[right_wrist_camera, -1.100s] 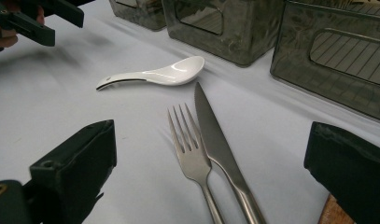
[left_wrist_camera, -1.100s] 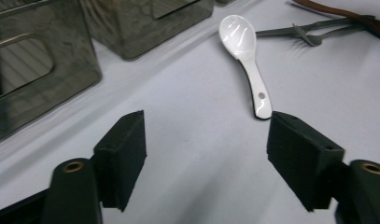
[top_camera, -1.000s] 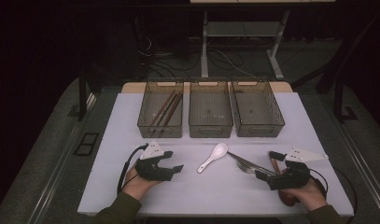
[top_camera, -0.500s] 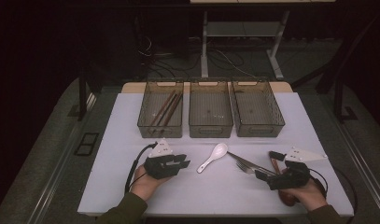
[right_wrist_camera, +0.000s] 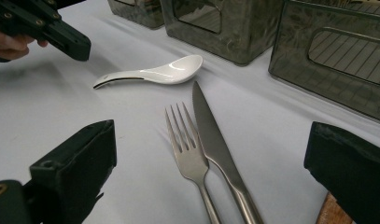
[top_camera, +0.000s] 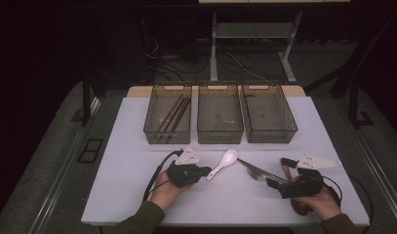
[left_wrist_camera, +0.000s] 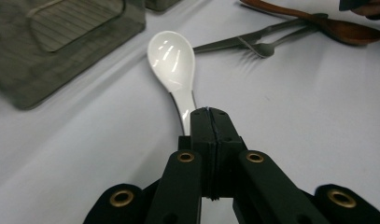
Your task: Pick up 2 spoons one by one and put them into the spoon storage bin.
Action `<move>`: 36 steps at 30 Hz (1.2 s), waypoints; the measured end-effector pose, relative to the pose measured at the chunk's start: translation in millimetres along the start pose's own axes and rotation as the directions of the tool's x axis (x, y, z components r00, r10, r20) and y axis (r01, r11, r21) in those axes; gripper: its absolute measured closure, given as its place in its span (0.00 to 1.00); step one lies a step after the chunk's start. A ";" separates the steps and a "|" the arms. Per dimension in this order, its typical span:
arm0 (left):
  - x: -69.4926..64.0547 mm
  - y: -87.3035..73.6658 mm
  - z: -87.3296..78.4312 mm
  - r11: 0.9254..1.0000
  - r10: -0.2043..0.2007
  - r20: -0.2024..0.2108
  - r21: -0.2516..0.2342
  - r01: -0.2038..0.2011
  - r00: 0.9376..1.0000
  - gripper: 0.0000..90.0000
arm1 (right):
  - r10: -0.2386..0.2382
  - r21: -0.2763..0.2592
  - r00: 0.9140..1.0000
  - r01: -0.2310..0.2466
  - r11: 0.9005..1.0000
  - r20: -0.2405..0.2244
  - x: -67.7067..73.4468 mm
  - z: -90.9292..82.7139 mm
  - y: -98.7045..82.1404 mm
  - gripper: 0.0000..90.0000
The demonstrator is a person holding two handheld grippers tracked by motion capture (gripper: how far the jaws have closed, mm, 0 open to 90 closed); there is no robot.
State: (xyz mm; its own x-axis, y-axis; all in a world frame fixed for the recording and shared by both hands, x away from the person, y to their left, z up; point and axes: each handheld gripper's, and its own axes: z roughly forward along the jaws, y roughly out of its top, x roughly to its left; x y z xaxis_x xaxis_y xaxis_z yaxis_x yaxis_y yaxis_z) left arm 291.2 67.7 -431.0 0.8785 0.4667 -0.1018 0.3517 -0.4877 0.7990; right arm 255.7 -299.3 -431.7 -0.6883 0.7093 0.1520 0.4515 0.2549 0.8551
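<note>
Left gripper view: glossy white ceramic spoon point(left_wrist_camera: 171, 58), smooth oval bowl, curved handle.

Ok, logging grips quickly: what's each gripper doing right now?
Left gripper: jaws just closed, shut, nothing between them.
Right gripper: open, holding nothing.

Three cameras, one table point(top_camera: 137, 146)

We look down from overhead; both gripper views sit low, sharing the white spoon point(left_wrist_camera: 171, 58).

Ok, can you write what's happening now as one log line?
left gripper: fingers just closed, empty, by white spoon handle | right gripper: open, aimed at fork and knife
</note>
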 end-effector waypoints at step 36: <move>6.5 2.7 29.1 0.982 0.092 -0.108 0.172 -0.073 0.990 0.98 | -0.010 -0.002 1.000 0.010 1.000 -0.004 1.8 -1.0 0.4 0.03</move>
State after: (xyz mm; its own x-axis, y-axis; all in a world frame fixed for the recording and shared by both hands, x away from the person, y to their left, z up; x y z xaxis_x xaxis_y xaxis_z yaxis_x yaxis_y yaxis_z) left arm 307.2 48.0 -446.7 0.8674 0.4963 0.0368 0.3370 -0.6402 0.6903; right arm 254.1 -298.6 -430.6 -0.6947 0.7044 0.1454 0.4436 0.2605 0.8575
